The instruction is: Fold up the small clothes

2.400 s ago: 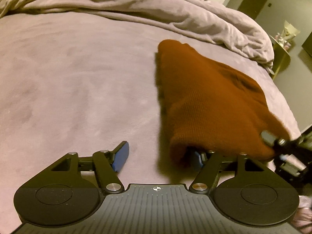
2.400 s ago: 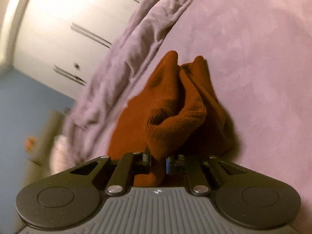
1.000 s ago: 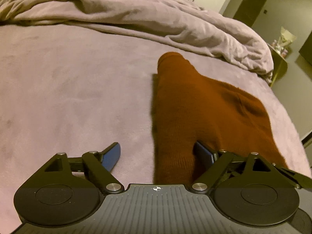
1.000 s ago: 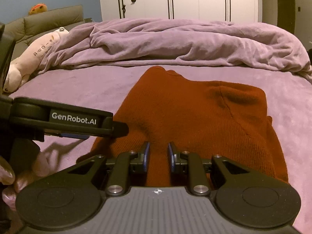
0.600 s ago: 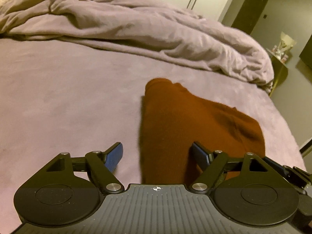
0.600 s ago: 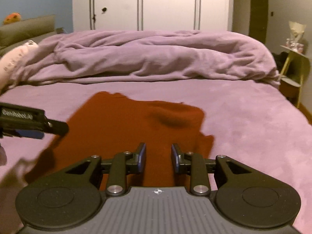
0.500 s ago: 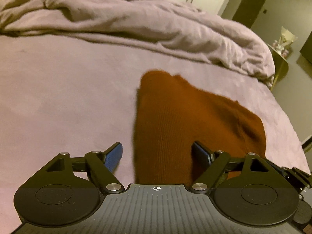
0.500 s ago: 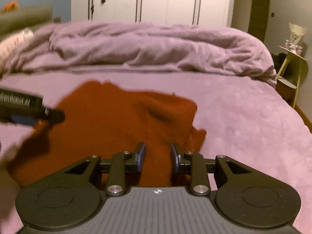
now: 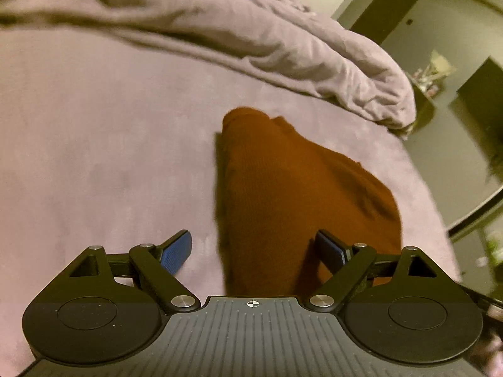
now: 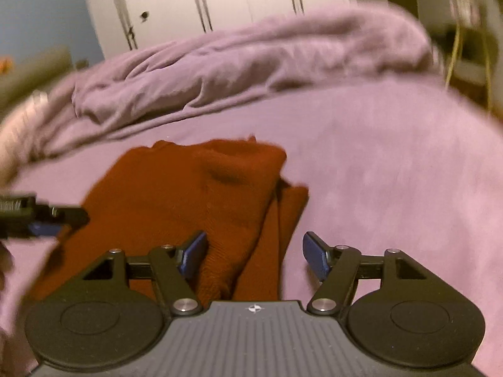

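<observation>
Rust-brown knit garment [image 9: 301, 194], folded, lying on a purple bed [image 9: 110, 157].

Left wrist view: left tool [image 9: 254, 249] with blue pads spread wide apart, straddling the garment's near left edge; crumpled duvet [image 9: 251, 31] beyond. Right wrist view: same garment [image 10: 195, 194] with a lower layer showing at its right side; right tool [image 10: 254, 251] also spread apart over the near right edge, gripping nothing; left tool [image 10: 47, 216] at the garment's left edge; white wardrobe [image 10: 220, 0] behind.
</observation>
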Tool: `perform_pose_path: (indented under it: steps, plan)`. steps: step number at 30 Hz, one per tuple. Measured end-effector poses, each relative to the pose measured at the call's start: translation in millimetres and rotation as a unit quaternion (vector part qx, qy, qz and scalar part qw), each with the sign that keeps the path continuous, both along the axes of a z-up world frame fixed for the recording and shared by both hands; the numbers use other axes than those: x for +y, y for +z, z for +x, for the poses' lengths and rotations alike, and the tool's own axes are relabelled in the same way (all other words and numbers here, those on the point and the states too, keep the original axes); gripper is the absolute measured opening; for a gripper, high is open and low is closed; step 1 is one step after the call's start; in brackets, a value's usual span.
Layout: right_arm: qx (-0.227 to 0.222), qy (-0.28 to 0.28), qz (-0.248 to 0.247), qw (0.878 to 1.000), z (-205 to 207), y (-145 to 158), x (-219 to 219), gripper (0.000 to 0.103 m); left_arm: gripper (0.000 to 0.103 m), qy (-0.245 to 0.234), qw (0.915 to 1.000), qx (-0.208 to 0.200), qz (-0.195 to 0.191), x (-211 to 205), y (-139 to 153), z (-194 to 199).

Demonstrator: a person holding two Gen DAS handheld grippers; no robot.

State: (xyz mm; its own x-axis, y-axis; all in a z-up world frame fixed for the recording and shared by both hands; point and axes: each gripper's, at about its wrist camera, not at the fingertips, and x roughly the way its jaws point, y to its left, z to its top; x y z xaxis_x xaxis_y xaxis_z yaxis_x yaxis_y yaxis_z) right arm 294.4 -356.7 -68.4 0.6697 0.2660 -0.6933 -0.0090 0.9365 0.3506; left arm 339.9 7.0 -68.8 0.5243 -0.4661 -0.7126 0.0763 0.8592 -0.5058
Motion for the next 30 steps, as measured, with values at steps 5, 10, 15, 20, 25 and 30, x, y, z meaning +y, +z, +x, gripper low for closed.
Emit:
perform_pose_path:
  steps: [5,10,15,20,25,30]
  plan:
    - [0.044,-0.014,0.117,0.992,20.7,-22.2,-24.5,0.069,0.090,-0.013,0.9968,0.040,-0.068,2.8,-23.2,13.0]
    - [0.054,-0.014,0.171,0.984,33.3,-34.9,-23.6,0.063,0.084,-0.030,0.9956,0.032,-0.083,-13.9,-30.2,25.9]
    - [0.069,-0.013,0.198,0.978,46.3,-44.4,-22.9,0.048,0.063,-0.023,0.9959,0.034,-0.081,-16.7,-32.0,34.5]
    - [0.056,-0.005,0.169,0.984,43.3,-32.8,-6.3,0.036,0.051,-0.033,0.9956,0.020,-0.085,-9.9,-18.6,28.4]
    - [0.037,0.020,0.202,0.979,43.7,-8.5,15.6,0.031,0.050,-0.046,0.9968,-0.010,-0.065,0.5,20.8,19.2]
    - [0.040,0.067,0.231,0.970,42.0,0.4,67.8,0.029,0.052,-0.018,0.9994,-0.029,-0.006,43.0,56.9,1.2]
